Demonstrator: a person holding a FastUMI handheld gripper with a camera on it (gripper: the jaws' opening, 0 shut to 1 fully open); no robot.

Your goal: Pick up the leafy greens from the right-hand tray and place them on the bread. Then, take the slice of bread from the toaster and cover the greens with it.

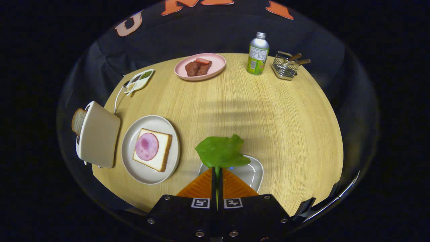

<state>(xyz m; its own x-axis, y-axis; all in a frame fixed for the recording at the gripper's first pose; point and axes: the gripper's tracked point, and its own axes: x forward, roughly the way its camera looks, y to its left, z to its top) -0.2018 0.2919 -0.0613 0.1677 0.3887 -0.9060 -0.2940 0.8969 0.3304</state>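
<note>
Now the gripper (217, 174) has its fingers pressed together on the stem of the greens (221, 152), the leaf standing up just ahead of the tips, over the tray (253, 173). The bread (160, 148), topped with a ham slice (146, 146), lies on the plate (131, 164) at about ten o'clock from the fingers; the toaster (99, 134) sits beyond it at nine, its slice (78, 120) poking out. The hold looks thin — only the stem is pinched — so a quick swing could let the leaf slip or flop. Released off-centre, it may overhang the bread's edge.
</note>
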